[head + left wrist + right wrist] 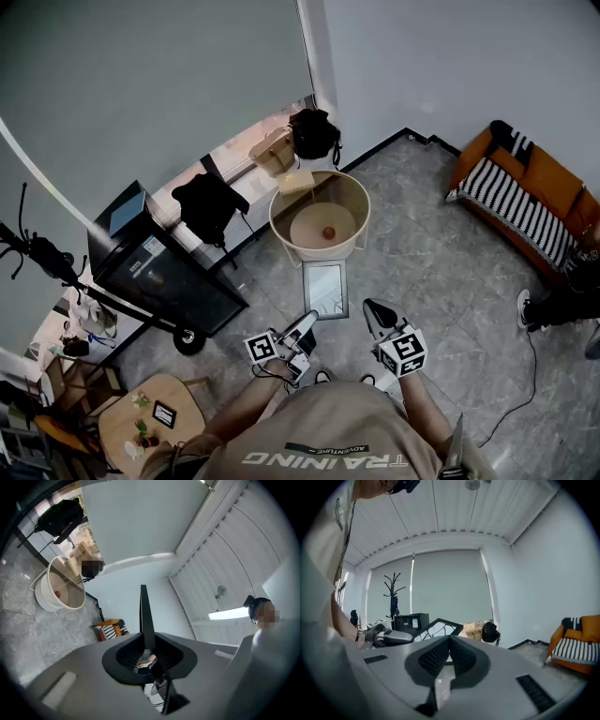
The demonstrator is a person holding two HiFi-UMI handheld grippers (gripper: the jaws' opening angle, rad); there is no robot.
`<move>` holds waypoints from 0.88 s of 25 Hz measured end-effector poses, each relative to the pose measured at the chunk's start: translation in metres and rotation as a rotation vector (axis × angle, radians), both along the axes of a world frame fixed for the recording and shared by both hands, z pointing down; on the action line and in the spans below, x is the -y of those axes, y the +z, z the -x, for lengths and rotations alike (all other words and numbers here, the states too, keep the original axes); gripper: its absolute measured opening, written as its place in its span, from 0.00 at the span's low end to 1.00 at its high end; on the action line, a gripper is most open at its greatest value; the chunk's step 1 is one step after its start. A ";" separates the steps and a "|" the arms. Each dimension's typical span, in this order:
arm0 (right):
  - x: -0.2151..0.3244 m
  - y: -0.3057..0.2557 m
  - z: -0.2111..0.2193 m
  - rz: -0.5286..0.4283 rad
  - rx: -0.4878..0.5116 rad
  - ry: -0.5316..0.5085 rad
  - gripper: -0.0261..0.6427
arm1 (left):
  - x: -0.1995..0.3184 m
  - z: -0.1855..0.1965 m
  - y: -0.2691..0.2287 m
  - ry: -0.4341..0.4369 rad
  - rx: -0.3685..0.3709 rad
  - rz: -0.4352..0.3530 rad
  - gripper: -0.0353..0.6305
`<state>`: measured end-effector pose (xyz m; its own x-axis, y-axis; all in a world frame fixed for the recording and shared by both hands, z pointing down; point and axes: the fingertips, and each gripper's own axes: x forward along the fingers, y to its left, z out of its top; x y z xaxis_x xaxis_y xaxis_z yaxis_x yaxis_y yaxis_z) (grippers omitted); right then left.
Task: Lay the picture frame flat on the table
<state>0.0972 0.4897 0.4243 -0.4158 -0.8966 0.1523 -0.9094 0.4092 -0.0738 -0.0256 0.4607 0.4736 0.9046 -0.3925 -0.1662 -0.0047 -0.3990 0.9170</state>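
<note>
A black cabinet stands at the left, below the window blind. The left gripper is clamped on the near edge of the picture frame. Its jaws are only narrowly apart, with the thin dark edge pinched between them (its own view shows the frame edge-on, rising straight up from the pads). The frame is held off the floor with its glass face turned up toward the head camera. It is just short of the round cream table and not resting on it. A small orange ball lies on the tabletop. The right gripper is beside the frame and apart from it, with its jaws together and nothing in them. An orange sofa sits at the far right.
</note>
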 end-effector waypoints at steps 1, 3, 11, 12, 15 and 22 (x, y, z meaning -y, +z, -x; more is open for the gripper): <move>0.001 -0.001 0.003 0.004 0.005 -0.010 0.05 | 0.004 0.000 -0.001 -0.006 -0.005 0.003 0.17; 0.003 -0.001 0.009 0.012 0.012 -0.025 0.05 | 0.011 0.000 -0.003 -0.014 -0.016 0.004 0.17; 0.013 -0.003 0.020 0.020 -0.015 -0.029 0.05 | 0.021 0.000 -0.009 -0.031 -0.029 0.012 0.17; 0.016 -0.003 0.020 0.021 -0.021 -0.023 0.05 | 0.023 -0.001 -0.010 -0.032 -0.029 0.013 0.17; 0.024 -0.003 0.021 0.021 -0.031 0.001 0.05 | 0.032 -0.003 -0.009 -0.041 -0.028 0.021 0.17; 0.045 0.006 0.035 0.057 -0.058 -0.010 0.05 | 0.057 0.005 -0.015 -0.048 -0.049 0.013 0.17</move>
